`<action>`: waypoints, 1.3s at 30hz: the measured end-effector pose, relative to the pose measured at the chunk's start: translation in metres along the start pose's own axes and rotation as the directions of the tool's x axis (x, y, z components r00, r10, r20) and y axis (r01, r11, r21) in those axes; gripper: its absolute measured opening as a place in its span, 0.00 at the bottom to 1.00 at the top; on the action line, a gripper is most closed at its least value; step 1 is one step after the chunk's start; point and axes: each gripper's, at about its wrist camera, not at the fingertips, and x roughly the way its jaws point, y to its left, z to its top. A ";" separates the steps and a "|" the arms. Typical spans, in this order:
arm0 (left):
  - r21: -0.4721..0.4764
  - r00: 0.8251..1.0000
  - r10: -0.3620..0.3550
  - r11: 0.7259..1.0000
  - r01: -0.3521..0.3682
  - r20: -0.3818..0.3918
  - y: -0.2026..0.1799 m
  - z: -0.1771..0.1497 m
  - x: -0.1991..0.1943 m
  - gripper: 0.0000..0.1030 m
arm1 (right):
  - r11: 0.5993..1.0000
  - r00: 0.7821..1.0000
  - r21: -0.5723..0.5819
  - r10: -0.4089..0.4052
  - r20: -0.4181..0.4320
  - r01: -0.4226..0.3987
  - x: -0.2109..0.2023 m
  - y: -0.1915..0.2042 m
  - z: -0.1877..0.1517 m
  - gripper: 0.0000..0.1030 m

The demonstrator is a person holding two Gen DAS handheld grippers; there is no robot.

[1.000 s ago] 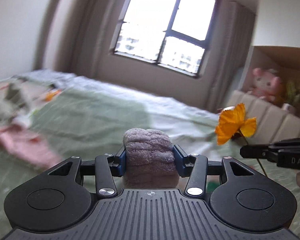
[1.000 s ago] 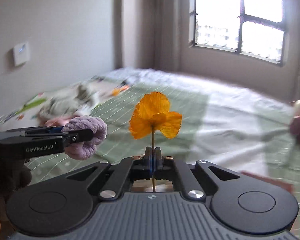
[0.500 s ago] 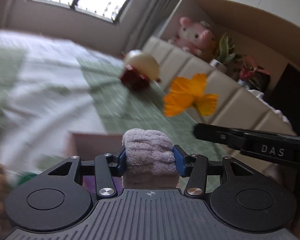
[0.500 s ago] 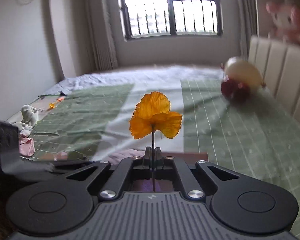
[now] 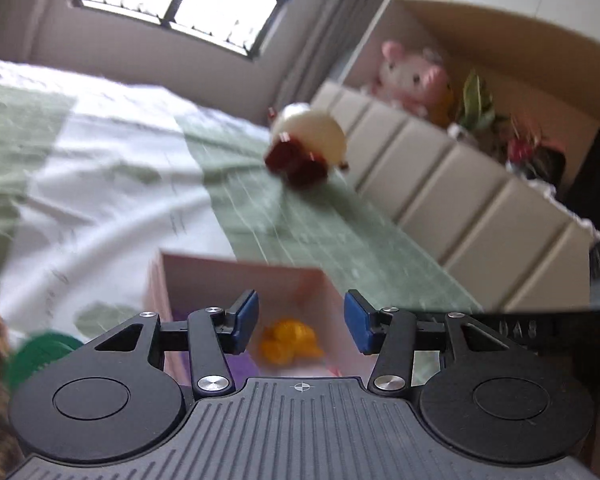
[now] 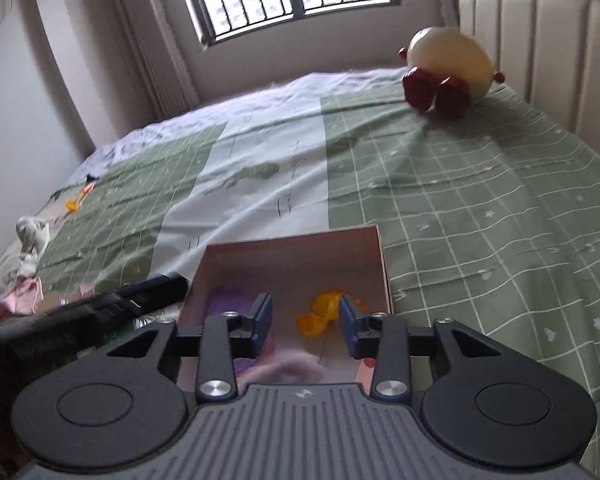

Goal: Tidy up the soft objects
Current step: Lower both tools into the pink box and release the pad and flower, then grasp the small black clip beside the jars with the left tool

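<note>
Broadly, the bed (image 6: 480,184) stretches away under both cameras, its green checked sheet bare across the middle and right, the padded headboard (image 6: 540,40) closing the far right edge. On it, right below both tools, sits the pink box (image 6: 292,248), open-topped. The round cream plush (image 6: 448,64) lies far ahead by the headboard, while a heap of small cloths (image 6: 24,292) lies far to the left, on the left hand-held gripper's (image 5: 300,320) side. Both it and the right hand-held gripper (image 6: 304,320) hang released and empty over the box. Inside rest the orange flower (image 6: 324,312) and purple towel roll (image 6: 228,300).
</note>
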 end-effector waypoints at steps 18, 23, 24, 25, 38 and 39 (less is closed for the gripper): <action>-0.088 0.923 0.367 0.929 -0.358 0.113 0.121 -0.028 -0.211 0.51 | 0.933 0.993 -0.351 0.102 0.066 -0.073 -0.018 0.163 -0.108 0.65; -0.098 0.935 0.354 0.930 -0.355 -0.030 0.140 -0.056 -0.180 0.51 | 0.936 0.993 -0.333 0.102 -0.063 -0.118 0.011 0.182 -0.149 0.65; -0.106 0.936 0.349 0.930 -0.352 -0.042 0.141 -0.060 -0.172 0.51 | 0.938 0.993 -0.328 0.089 -0.079 -0.110 0.017 0.182 -0.157 0.65; -0.109 0.937 0.347 0.930 -0.350 -0.049 0.144 -0.065 -0.167 0.51 | 0.941 0.993 -0.323 0.073 -0.092 -0.099 0.022 0.181 -0.163 0.65; 0.065 0.889 0.446 0.895 -0.442 -0.106 0.136 -0.095 -0.128 0.50 | 0.944 0.993 -0.324 0.024 -0.112 -0.059 0.030 0.173 -0.185 0.76; 0.070 0.889 0.446 0.895 -0.441 -0.099 0.135 -0.096 -0.129 0.44 | 0.942 0.994 -0.330 0.027 -0.110 -0.062 0.030 0.175 -0.185 0.76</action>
